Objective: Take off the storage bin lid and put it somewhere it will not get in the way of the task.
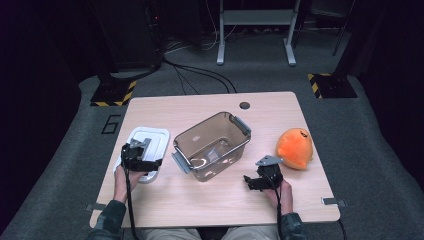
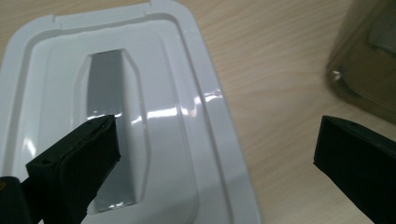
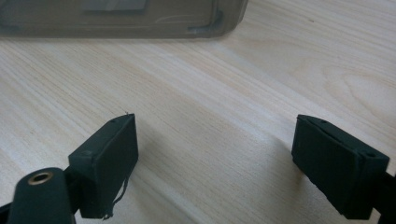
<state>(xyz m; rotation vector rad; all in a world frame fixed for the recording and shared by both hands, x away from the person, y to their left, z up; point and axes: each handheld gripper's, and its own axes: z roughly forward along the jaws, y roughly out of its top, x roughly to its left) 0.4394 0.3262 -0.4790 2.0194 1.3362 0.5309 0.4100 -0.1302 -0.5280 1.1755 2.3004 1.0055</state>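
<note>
left gripper (image 2: 215,158) jaws wide apart, nothing between, above white lid (image 2: 187,140) at left of frame | right gripper (image 3: 215,163) jaws apart over bare table (image 3: 233,93) | brown bin (image 1: 212,145) at centre, free table around

One camera looks down from high up at the whole table (image 1: 210,200). Two ride close and low. All see the brown box (image 1: 212,145).

Bare table (image 1: 210,200) is left between the two grippers, in front of the clear bin (image 1: 212,145). The centre is blocked by that bin, flanked by a white lid (image 1: 150,137) and an orange plush toy (image 1: 295,147).
</note>
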